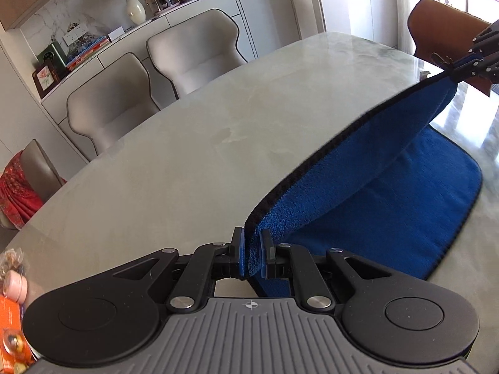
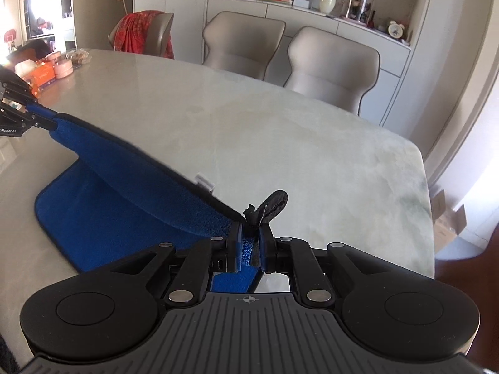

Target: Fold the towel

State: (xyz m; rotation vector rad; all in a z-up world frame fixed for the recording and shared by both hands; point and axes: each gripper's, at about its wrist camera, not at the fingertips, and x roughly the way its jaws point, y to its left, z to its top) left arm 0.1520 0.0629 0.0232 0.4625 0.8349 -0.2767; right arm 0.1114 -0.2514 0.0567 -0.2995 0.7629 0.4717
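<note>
A blue towel (image 1: 368,187) with a black hem lies partly on the marble table (image 1: 187,143). My left gripper (image 1: 252,251) is shut on one corner and my right gripper (image 2: 249,244) is shut on the other corner, by its black hanging loop (image 2: 271,205). The held edge is lifted and stretched between the two grippers, while the rest of the towel (image 2: 103,218) stays flat on the table beneath. The right gripper shows at the far right of the left wrist view (image 1: 467,68); the left gripper shows at the left edge of the right wrist view (image 2: 28,115).
Two beige chairs (image 1: 149,84) stand along the far side of the table, a chair with a red cloth (image 2: 143,34) at one end, a brown chair (image 1: 446,31) at the other. Pink jars and an orange box (image 2: 53,68) sit at the table's end. A sideboard (image 2: 312,12) stands behind.
</note>
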